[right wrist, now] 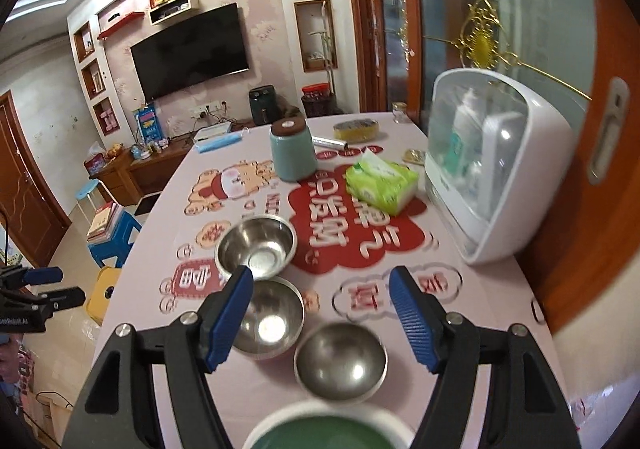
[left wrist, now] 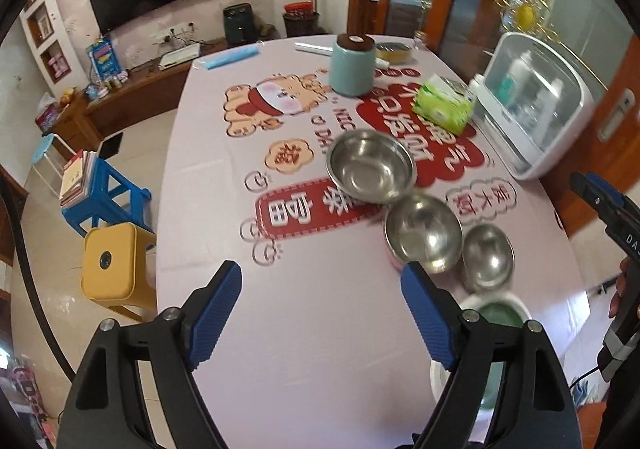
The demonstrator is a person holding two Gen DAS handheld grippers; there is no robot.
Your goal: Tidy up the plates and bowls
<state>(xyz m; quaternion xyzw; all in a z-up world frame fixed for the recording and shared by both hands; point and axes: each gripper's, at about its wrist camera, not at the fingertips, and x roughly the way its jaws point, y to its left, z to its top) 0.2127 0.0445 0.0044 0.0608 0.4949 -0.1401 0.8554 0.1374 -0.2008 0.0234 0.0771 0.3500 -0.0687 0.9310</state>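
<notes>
Three steel bowls sit in a row on the pink printed table: a large bowl [left wrist: 371,166] [right wrist: 256,246], a middle bowl [left wrist: 423,233] [right wrist: 269,319] and a small bowl [left wrist: 488,257] [right wrist: 341,360]. Nearest me is a white bowl with a green inside [left wrist: 496,311] [right wrist: 328,431]. My left gripper [left wrist: 322,281] hangs open over bare tablecloth, left of the bowls, with nothing between its blue pads. My right gripper [right wrist: 322,289] is open too, above the middle and small bowls, holding nothing. The right gripper shows at the left wrist view's right edge [left wrist: 600,201].
A teal canister [left wrist: 352,65] [right wrist: 290,151], a green tissue pack [left wrist: 444,103] [right wrist: 380,179] and a white clear-lidded cabinet [left wrist: 536,105] [right wrist: 492,169] stand at the back and right. A yellow stool [left wrist: 110,261] and a blue stool [left wrist: 106,195] stand left of the table.
</notes>
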